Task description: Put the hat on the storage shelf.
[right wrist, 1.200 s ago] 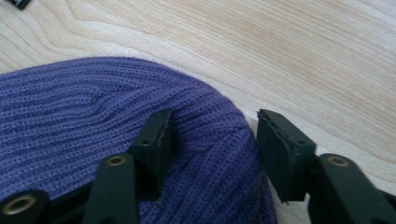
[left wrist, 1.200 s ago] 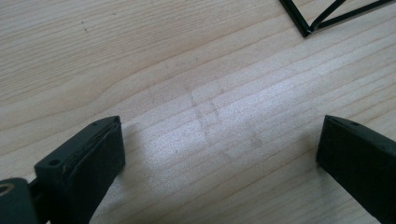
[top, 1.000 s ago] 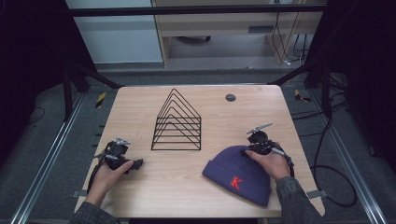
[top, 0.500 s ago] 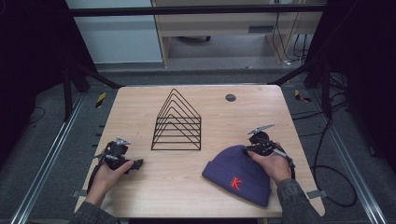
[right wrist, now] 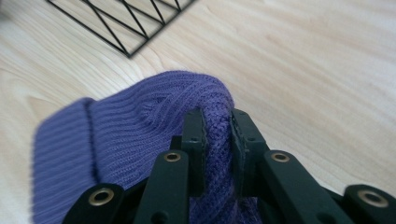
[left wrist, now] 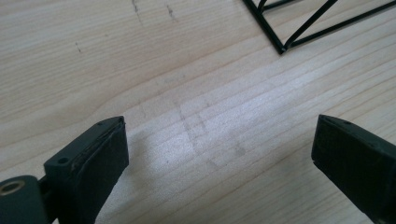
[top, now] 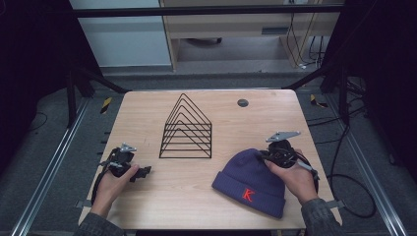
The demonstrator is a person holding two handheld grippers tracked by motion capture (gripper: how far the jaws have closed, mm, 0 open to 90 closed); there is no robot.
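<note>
On the right side of the wooden table, the right gripper has its jaws closed on a fold at the crown of the purple beanie, which lies flat with its red letter facing up. Over by the near left edge, the left gripper rests with its jaws spread wide and empty above bare wood. A black wire rack stands between them, farther back. The pinch looks shallow, I think, so lifting slowly would suit, letting the knit hang free before carrying it anywhere.
</note>
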